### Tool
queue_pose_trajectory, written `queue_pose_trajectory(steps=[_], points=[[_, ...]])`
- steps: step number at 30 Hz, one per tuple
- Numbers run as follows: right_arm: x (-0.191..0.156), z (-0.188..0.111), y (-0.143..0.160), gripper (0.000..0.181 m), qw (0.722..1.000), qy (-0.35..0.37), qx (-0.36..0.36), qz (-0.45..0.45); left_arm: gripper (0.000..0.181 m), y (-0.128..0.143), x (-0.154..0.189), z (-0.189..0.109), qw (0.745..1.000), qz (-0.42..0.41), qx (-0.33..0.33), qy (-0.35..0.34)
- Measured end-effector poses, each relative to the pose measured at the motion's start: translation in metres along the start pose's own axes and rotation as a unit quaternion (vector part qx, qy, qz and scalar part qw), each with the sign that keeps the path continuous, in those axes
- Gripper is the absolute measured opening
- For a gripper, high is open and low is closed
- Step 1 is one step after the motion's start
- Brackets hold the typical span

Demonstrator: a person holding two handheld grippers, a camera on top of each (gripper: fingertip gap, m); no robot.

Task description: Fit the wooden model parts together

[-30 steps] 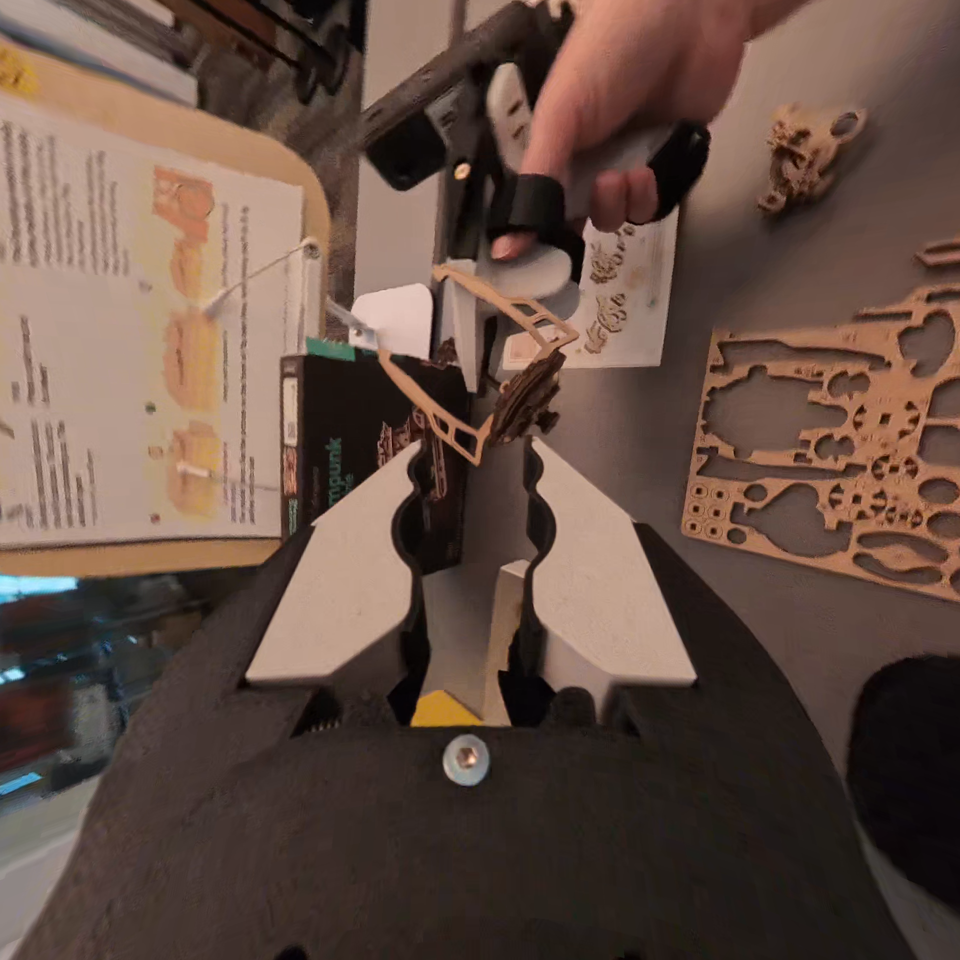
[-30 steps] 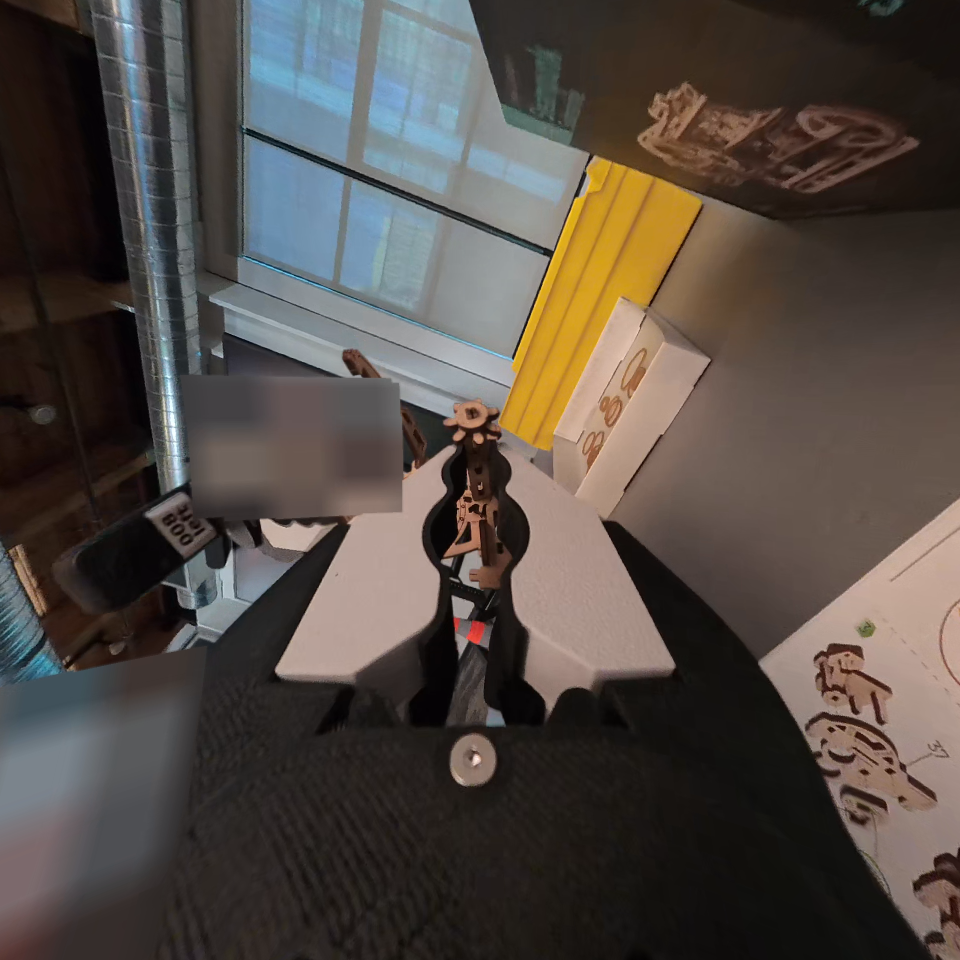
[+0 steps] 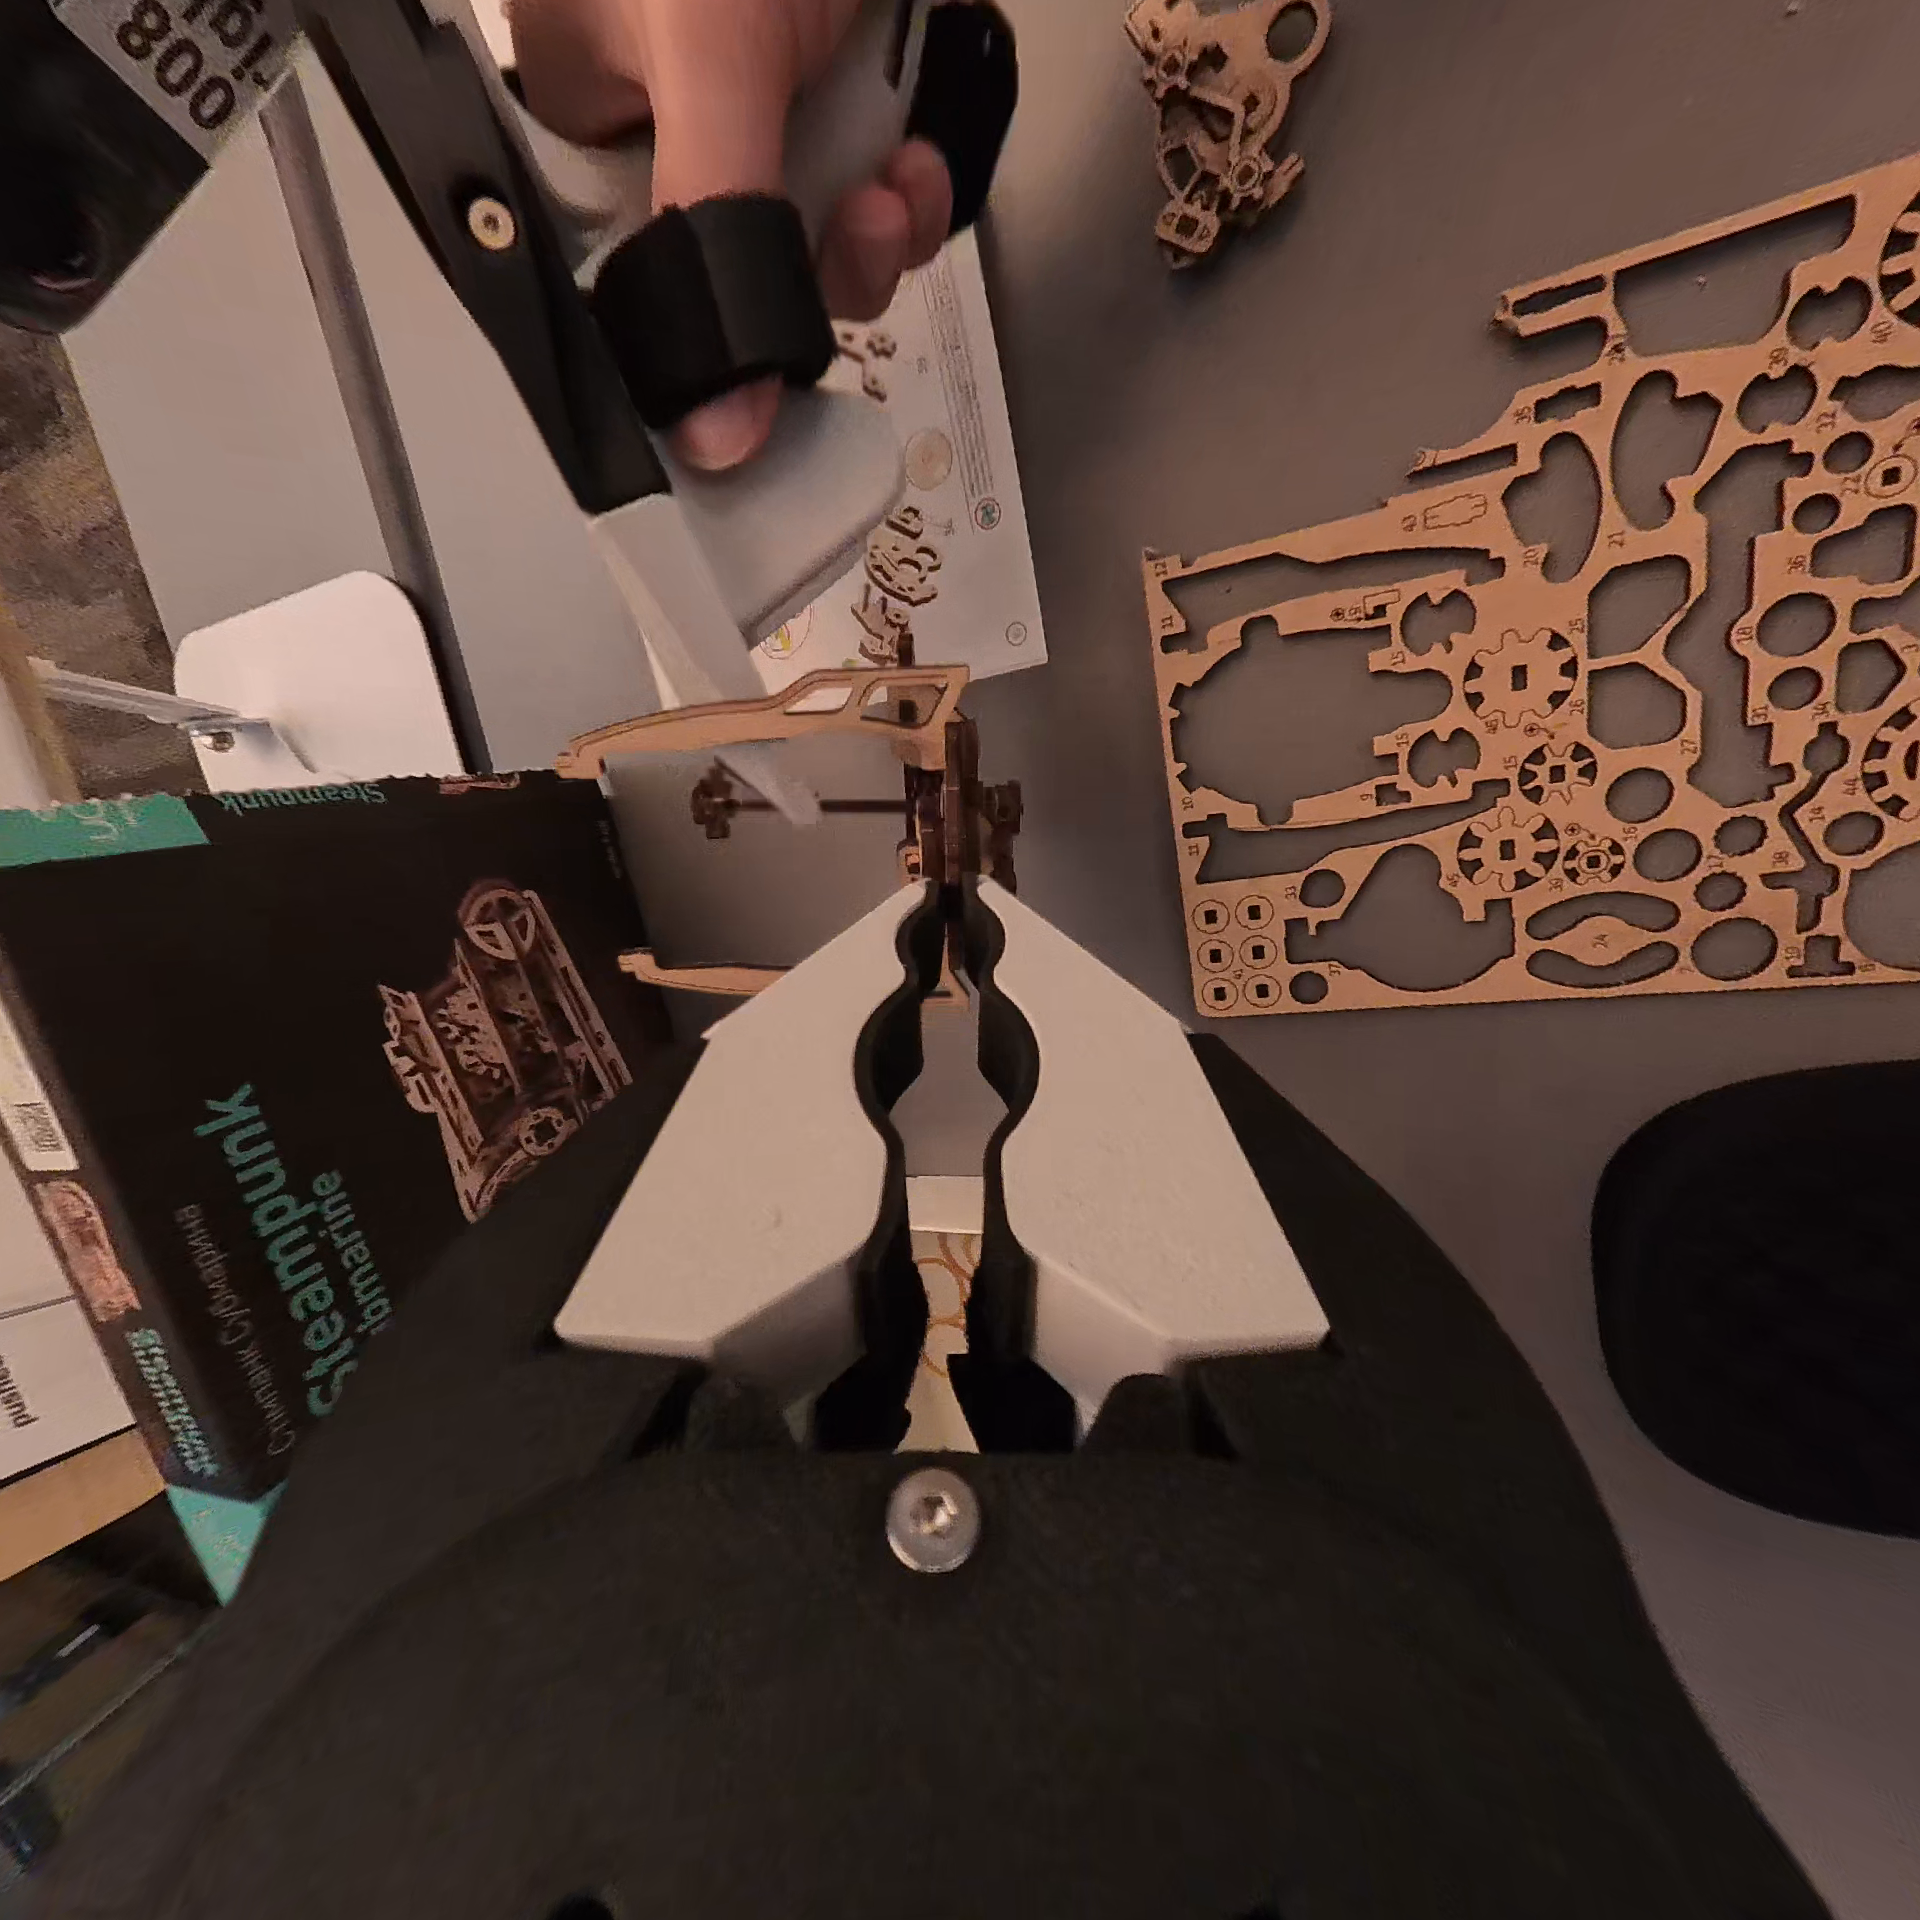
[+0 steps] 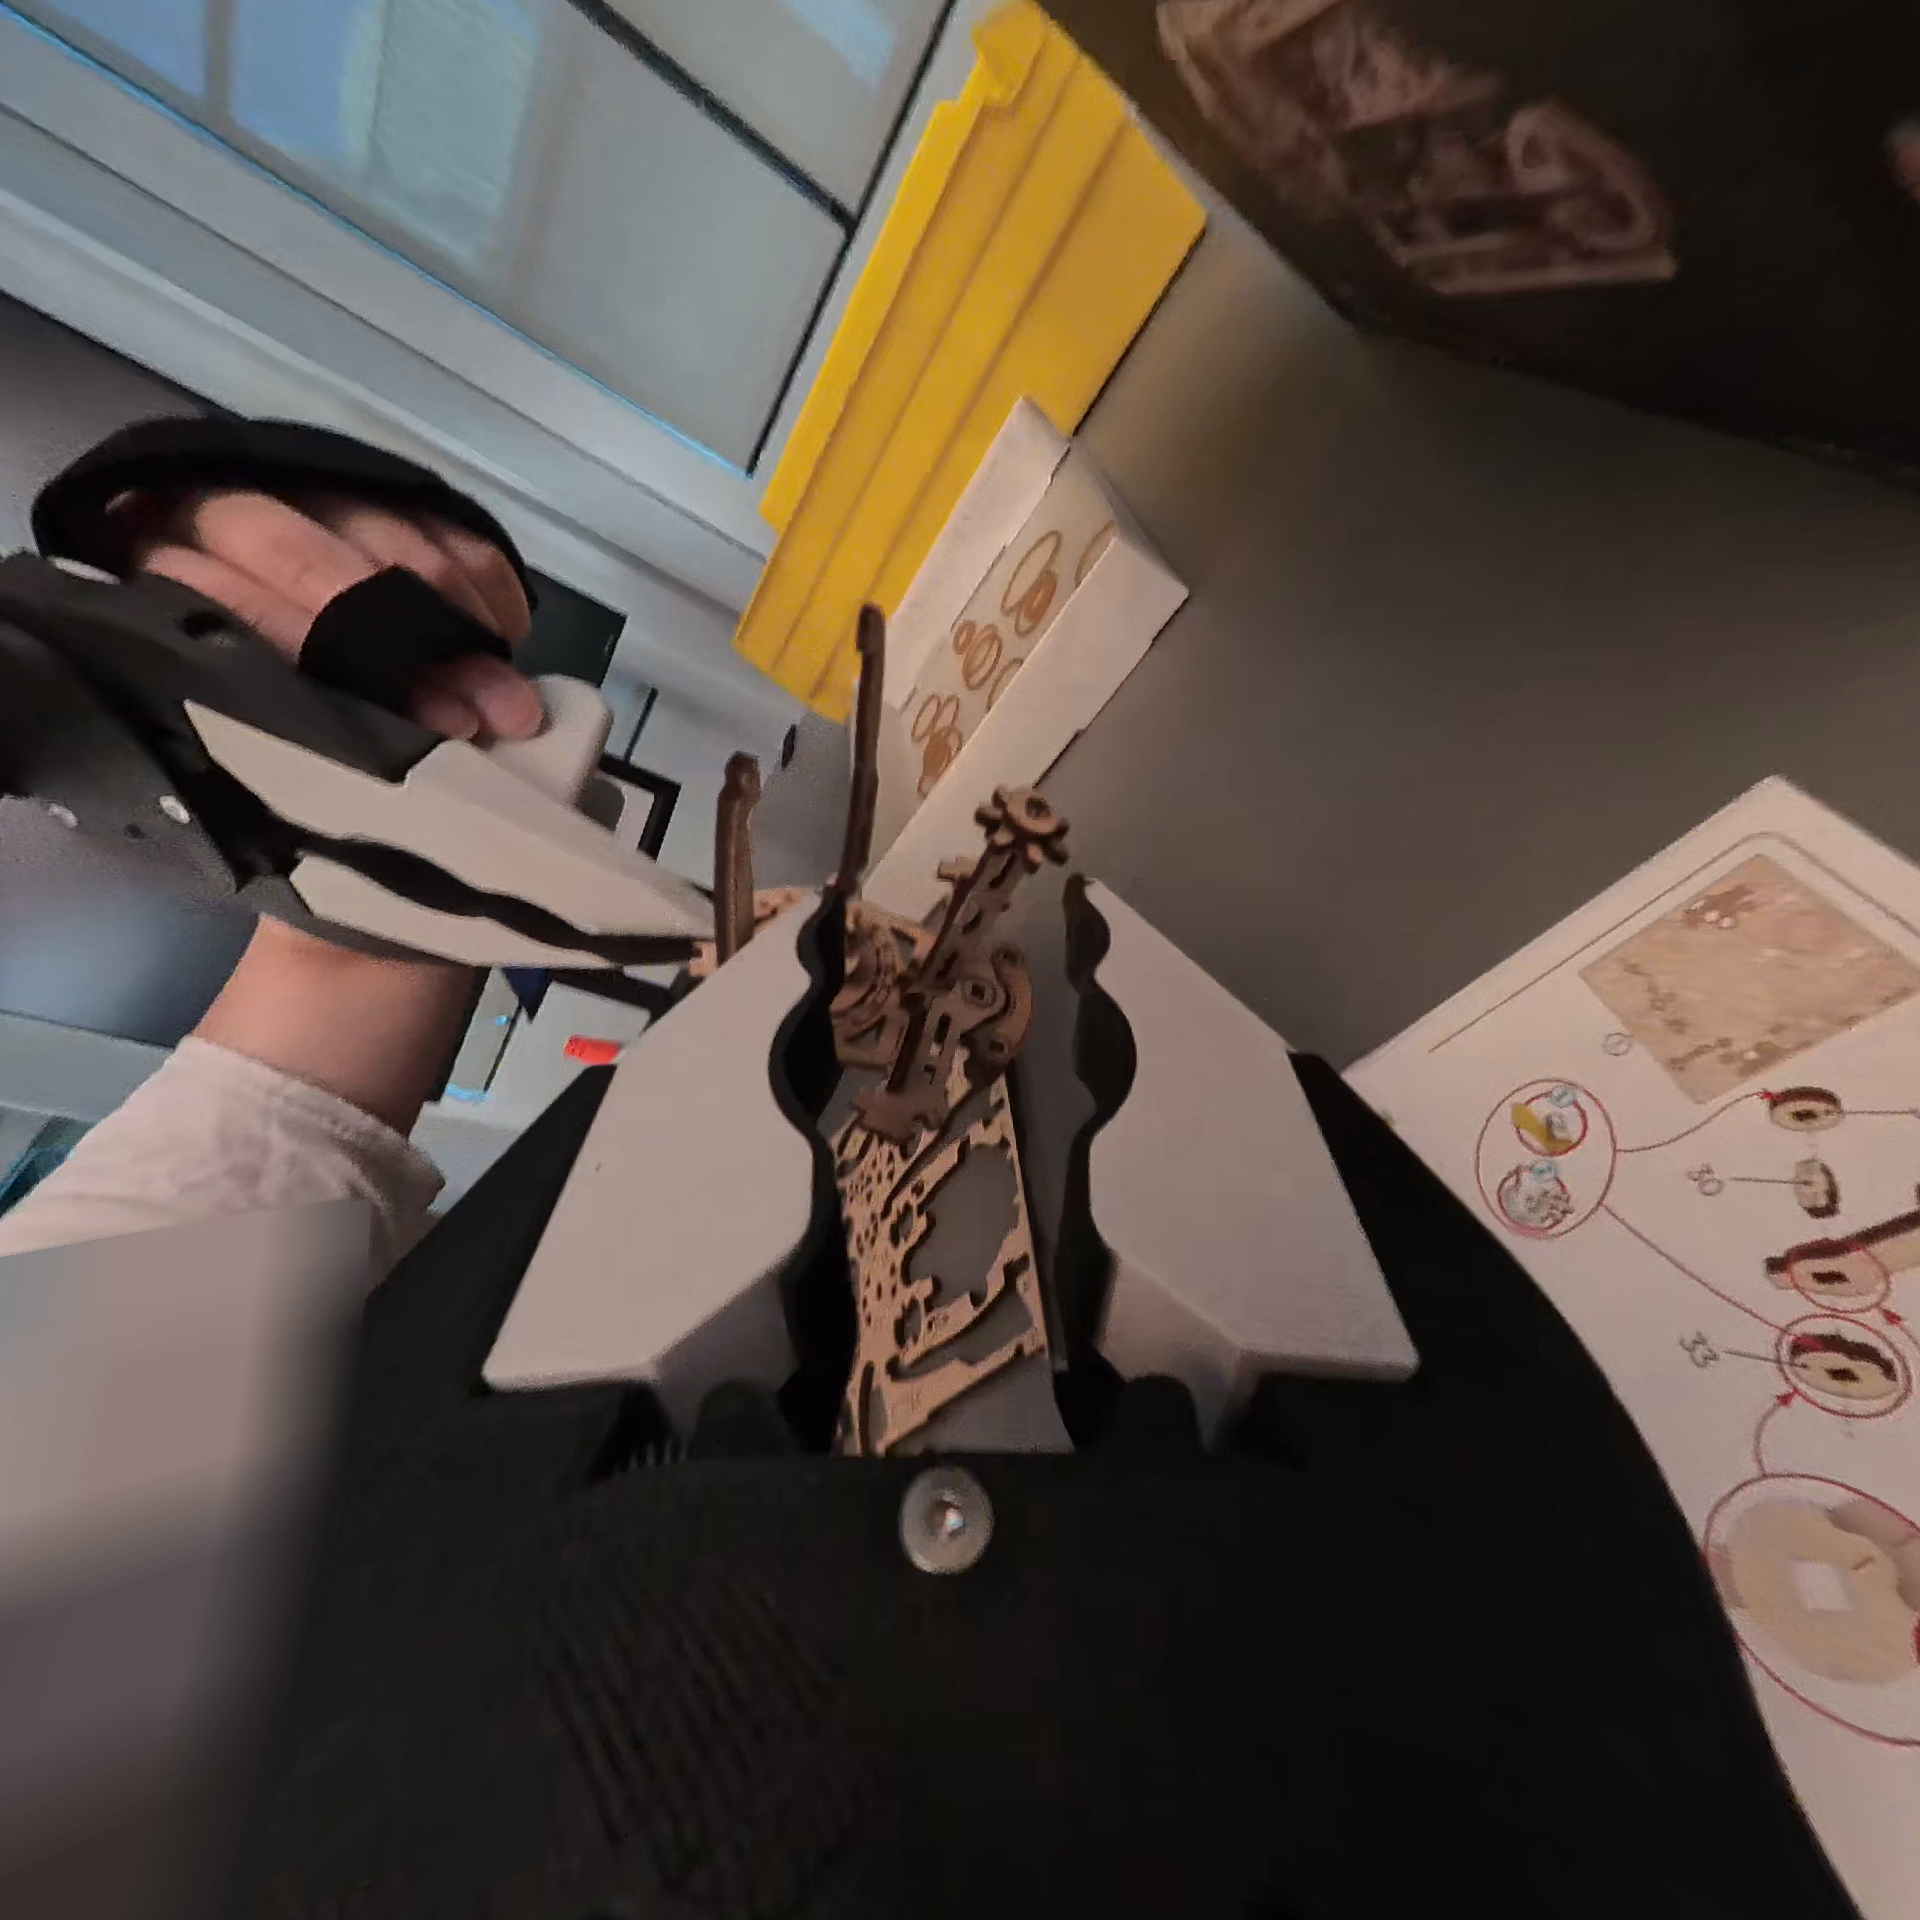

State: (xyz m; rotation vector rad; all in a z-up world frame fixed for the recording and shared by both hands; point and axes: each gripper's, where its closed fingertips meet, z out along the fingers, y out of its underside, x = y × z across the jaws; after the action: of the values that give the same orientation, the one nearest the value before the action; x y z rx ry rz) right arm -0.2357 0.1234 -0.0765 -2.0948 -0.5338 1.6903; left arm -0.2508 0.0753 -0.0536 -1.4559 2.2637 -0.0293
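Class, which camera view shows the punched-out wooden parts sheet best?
The left wrist view: the parts sheet lies flat on the grey table, most of its cutouts visible. The right wrist view shows only a narrow strip of it between the right tool's fingers.

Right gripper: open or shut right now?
Open. In its own wrist view the right gripper shows a wide gap between its grey fingers; the small brown wooden model assembly sits between them without the pads visibly pressing it.

Table [image 3: 1299, 343] matt grey, smooth. Cut-out sheet [image 3: 1558, 665] pale raw wood at frame right. Box [image 3: 312, 1039] glossy dark cardboard, frame left. Fingers [image 3: 1122, 1143] matt white plastic, slightly grainy.
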Motion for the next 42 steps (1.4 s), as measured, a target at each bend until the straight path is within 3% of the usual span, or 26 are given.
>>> queue_pose_trajectory(steps=[5, 11, 17, 27, 34, 42], points=[[0.007, -0.009, 0.009, 0.050, 0.999, 0.007, -0.036, -0.001, 0.001, 0.007, -0.001, 0.007, 1.000, -0.017, 0.010, 0.023], [-0.002, -0.049, 0.005, 0.059, 0.998, 0.004, -0.061, -0.013, 0.001, 0.015, -0.001, 0.016, 0.998, -0.025, 0.007, 0.049], [-0.038, -0.098, -0.017, 0.058, 0.998, -0.007, -0.018, -0.066, 0.001, 0.025, -0.002, 0.028, 0.997, -0.014, -0.008, 0.076], [-0.117, -0.181, -0.041, 0.058, 0.976, 0.023, 0.093, -0.197, 0.000, 0.027, 0.001, 0.032, 0.982, 0.018, -0.036, 0.185], [-0.145, -0.209, -0.041, 0.056, 0.962, 0.030, 0.134, -0.235, 0.001, 0.027, 0.000, 0.033, 0.966, 0.006, -0.071, 0.248], [-0.146, -0.217, -0.042, 0.054, 0.960, 0.039, 0.145, -0.238, 0.009, 0.027, -0.013, 0.041, 0.971, 0.010, -0.090, 0.220]])
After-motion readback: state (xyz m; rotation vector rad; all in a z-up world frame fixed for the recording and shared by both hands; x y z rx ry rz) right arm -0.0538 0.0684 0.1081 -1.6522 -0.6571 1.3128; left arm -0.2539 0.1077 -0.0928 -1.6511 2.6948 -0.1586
